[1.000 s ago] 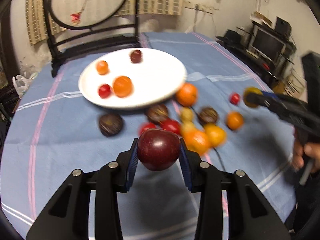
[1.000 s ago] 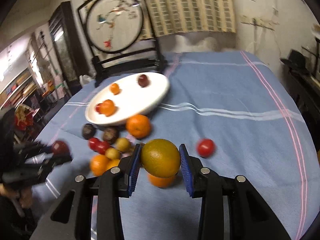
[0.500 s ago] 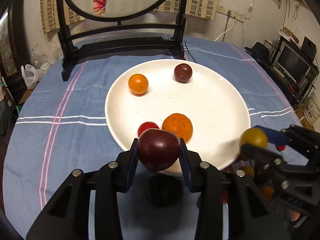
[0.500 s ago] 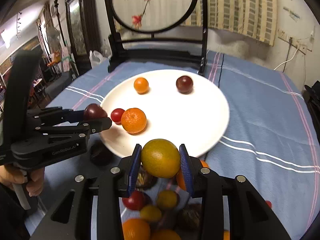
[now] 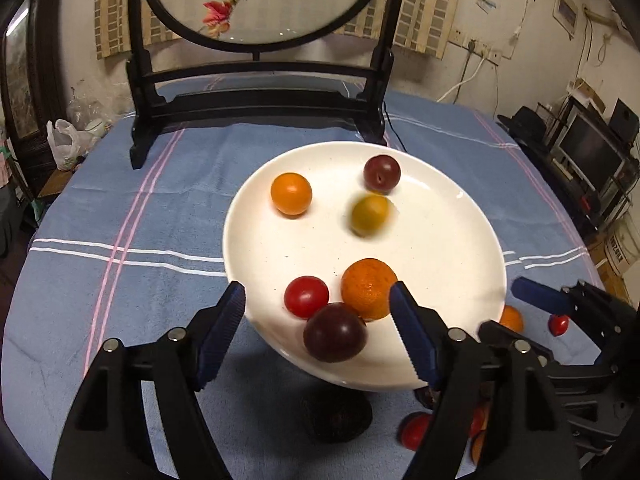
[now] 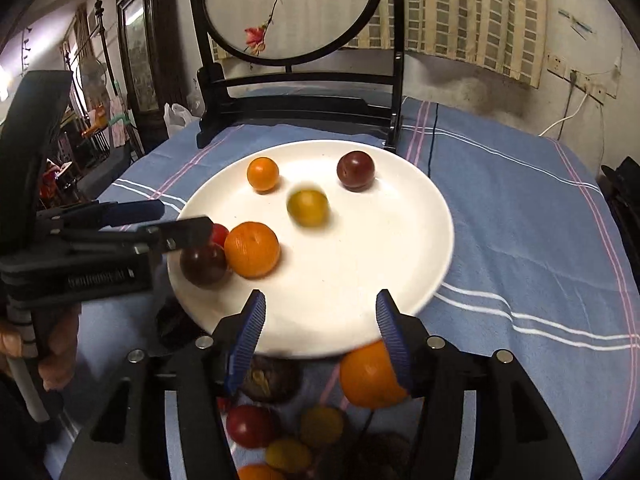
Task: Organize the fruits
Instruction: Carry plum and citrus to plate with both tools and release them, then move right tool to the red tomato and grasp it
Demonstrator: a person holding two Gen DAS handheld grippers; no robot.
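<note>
A white plate (image 5: 452, 240) (image 6: 384, 240) holds several fruits. My left gripper (image 5: 318, 326) is open over the plate's near rim, and a dark red plum (image 5: 335, 332) (image 6: 203, 264) lies free between its fingers on the plate. My right gripper (image 6: 320, 330) is open at the plate's front edge. A yellow-green fruit (image 5: 370, 215) (image 6: 308, 207), blurred, is in the plate's middle. A large orange (image 5: 368, 289) (image 6: 252, 249), a red tomato (image 5: 306, 297), a small orange (image 5: 291, 193) (image 6: 262, 173) and another plum (image 5: 382, 174) (image 6: 355, 170) also sit on the plate.
Loose fruits lie on the blue tablecloth (image 6: 520, 220) in front of the plate: an orange (image 6: 370, 376), a red tomato (image 6: 250, 426), yellow ones (image 6: 322, 426) and dark ones (image 5: 336, 420). A black framed screen stand (image 5: 256, 92) stands behind the plate.
Both grippers have opened. The plum has dropped from the left gripper onto the plate. The yellow-green fruit has left the right gripper and is moving across the plate.
</note>
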